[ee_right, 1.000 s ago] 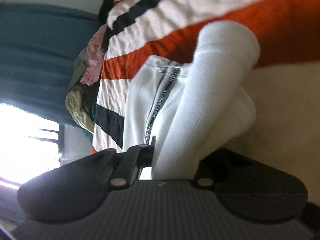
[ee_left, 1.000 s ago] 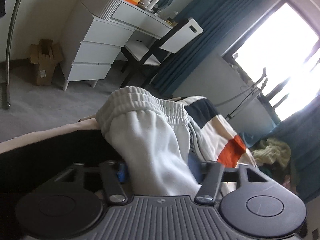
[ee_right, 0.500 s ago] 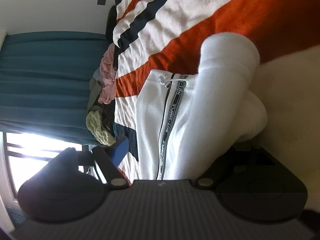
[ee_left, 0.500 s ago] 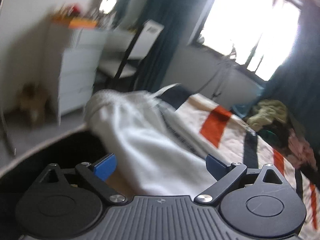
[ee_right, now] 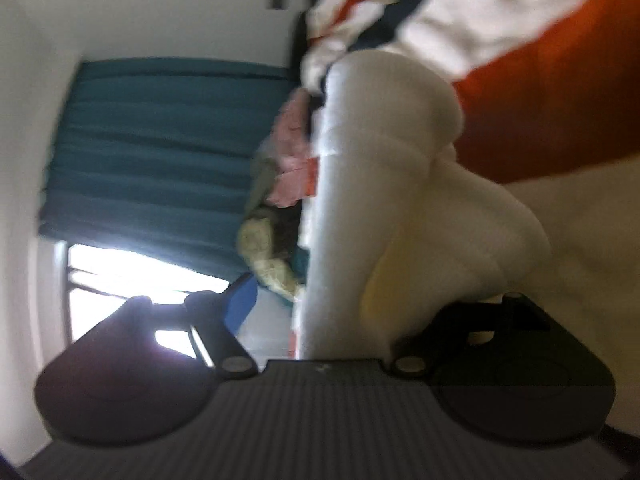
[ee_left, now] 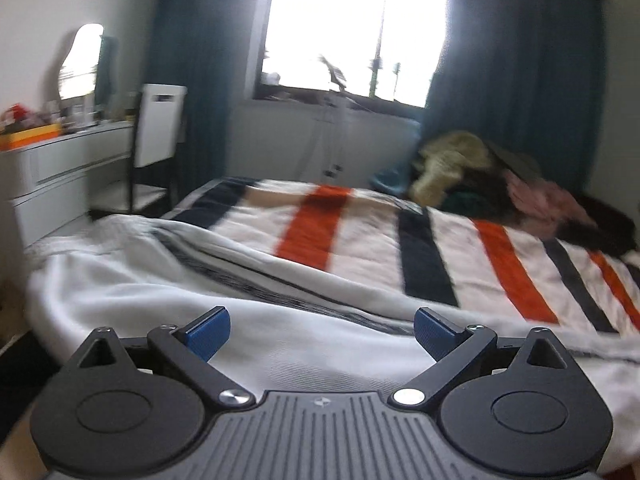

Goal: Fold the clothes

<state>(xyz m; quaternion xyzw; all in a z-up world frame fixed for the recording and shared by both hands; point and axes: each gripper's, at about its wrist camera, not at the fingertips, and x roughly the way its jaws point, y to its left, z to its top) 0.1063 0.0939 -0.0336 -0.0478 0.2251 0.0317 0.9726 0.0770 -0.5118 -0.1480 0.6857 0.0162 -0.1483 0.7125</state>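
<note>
Between the spread blue fingers (ee_left: 208, 333) of the left gripper (ee_left: 320, 330) lies only the white sweatpants (ee_left: 160, 292), whose cloth passes beneath them without being pinched; these fingers have just been opening and now stand wide, with nothing in their hold. From the left gripper outward, the sweatpants lie flat on the bed, their dark side stripe running away across the cloth, and the near part of the striped blanket (ee_left: 500, 264), white with orange and navy bands, lies under and beyond them. Past the blanket's far end sits a heap of clothes (ee_left: 500, 184) below a bright window (ee_left: 352, 28) framed by teal curtains; a white dresser (ee_left: 52, 176) and a chair (ee_left: 156, 136) stand to the blanket's left. The right gripper (ee_right: 360, 304) has also just been opening: its one visible blue finger (ee_right: 240, 304) stands clear of the bunched white leg of the sweatpants, which rises between the fingers; the other finger is hidden behind the cloth. That view is blurred.
</note>
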